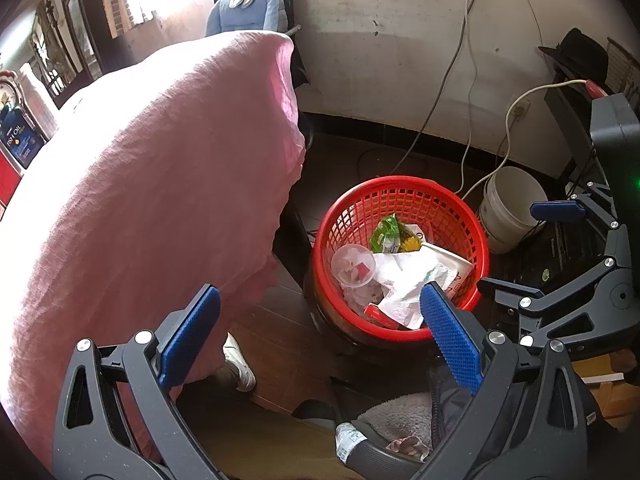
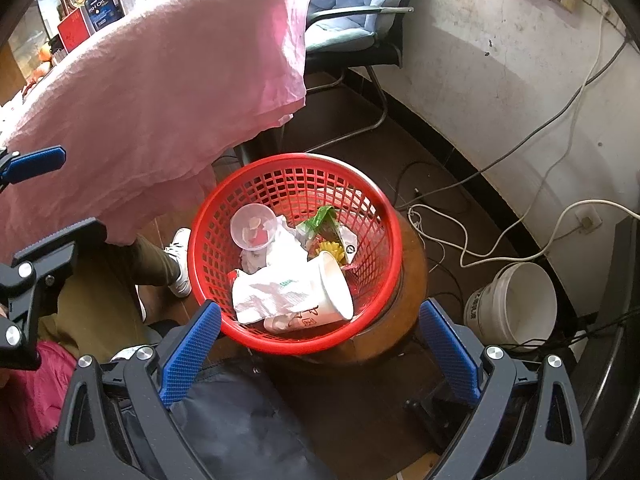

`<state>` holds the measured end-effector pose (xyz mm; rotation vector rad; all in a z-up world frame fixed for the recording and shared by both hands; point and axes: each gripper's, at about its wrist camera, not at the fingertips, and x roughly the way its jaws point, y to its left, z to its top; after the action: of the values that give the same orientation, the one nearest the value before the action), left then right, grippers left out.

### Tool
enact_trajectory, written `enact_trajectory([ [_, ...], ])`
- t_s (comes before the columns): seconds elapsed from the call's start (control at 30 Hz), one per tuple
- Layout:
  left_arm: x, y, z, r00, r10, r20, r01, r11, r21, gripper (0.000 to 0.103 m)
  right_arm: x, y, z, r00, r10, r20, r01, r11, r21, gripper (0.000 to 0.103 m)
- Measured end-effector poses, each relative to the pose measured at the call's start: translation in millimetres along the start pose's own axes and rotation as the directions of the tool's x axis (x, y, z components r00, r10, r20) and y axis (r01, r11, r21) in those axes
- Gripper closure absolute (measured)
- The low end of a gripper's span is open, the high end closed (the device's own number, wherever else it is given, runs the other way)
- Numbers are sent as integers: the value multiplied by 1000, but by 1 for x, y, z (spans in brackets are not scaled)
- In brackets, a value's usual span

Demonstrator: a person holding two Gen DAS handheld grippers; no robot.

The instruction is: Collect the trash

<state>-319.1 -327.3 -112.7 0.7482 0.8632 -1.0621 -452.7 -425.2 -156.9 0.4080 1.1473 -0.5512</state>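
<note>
Pink cloth draping over worktop, hanging near basket rim; risk: claw snagging cloth on way back.
Red basket sitting on round wooden stand on floor; risk: knock tipping it off stand edge.
Left claw and right claw hovering spread, gripping nothing.
Paper cup lying against near rim beside tissue; risk: cup rolling out.
Clear cup resting deeper inside basket.
</note>
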Motion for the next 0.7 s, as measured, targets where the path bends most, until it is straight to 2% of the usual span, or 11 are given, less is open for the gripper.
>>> enact_trajectory([
  [0.7,1,-6,0,1000,9,-9,-9,1000,19,7,3,-1,0,1000,6,-5,-6,1000,4,6],
])
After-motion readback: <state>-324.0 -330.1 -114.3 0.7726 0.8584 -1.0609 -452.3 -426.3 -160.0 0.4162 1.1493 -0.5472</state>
